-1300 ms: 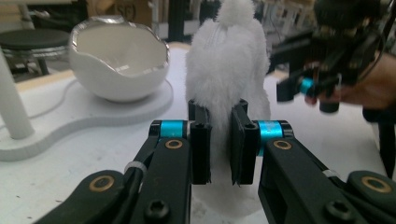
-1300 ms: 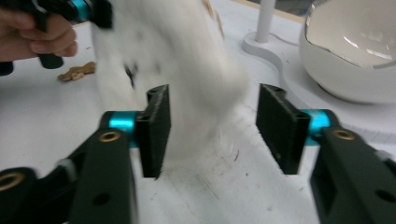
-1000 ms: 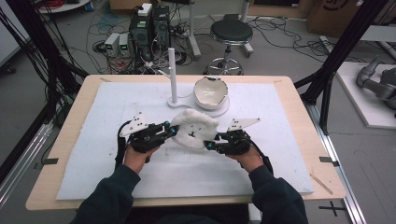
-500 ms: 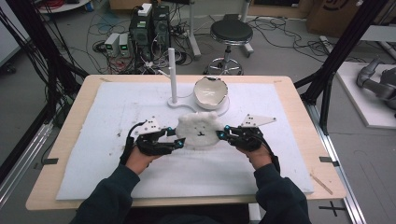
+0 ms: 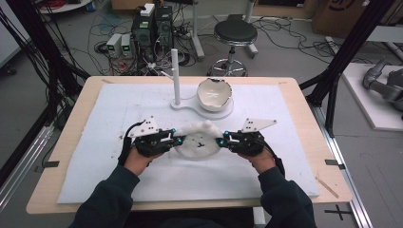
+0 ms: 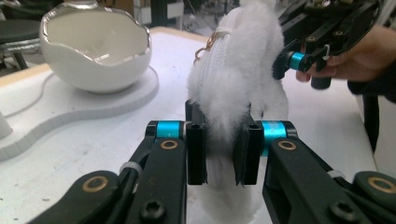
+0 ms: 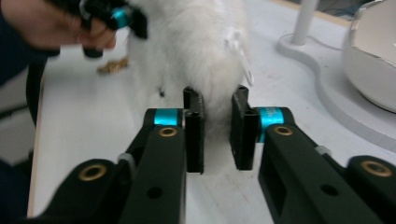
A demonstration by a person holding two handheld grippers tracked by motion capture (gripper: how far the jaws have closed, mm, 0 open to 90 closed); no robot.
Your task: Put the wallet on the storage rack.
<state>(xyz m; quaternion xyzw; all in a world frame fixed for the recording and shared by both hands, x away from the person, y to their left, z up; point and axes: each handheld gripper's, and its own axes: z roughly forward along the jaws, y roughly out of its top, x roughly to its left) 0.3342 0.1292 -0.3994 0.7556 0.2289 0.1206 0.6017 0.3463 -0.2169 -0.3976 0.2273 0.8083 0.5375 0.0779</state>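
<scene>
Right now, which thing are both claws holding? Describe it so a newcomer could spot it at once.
Start at the white foam mat covering the wooden table. Near its front middle, between the left claw and right claw, lies a fluffy white zippered pouch. Unlike the glossy, hard eggshell-shaped bowl and upright white post behind it, it is soft and furry.

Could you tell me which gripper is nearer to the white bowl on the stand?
Right. The right gripper sits just below the bowl, slightly to its right; the left gripper is farther off toward the left. Both clamp the pouch.
</scene>
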